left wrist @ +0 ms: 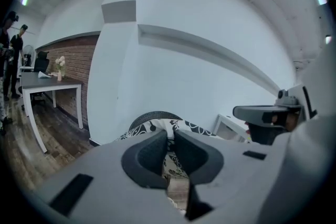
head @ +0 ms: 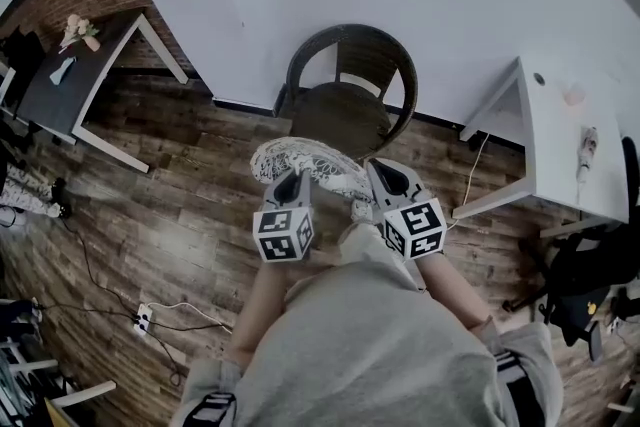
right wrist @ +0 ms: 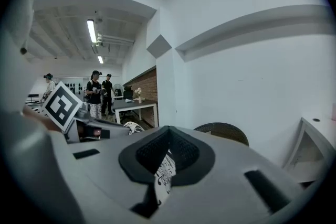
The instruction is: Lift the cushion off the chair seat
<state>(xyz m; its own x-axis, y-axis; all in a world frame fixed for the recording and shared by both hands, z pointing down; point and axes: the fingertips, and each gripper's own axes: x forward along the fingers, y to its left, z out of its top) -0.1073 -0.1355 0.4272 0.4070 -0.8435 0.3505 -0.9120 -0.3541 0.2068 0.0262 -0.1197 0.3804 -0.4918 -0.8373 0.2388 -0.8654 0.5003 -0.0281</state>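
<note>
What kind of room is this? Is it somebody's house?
Probably an office or workroom, not a house. There is a white desk and a dark desk, long tube lights on the ceiling, and people standing around farther back.

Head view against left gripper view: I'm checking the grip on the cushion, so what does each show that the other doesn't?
Only the head view: the chair's bare seat, with the cushion held up in front of it. Only the left gripper view: the jaws of the left gripper shut on the patterned fabric, and people standing far left. Both: cushion, chair, dark table with flowers.
</note>
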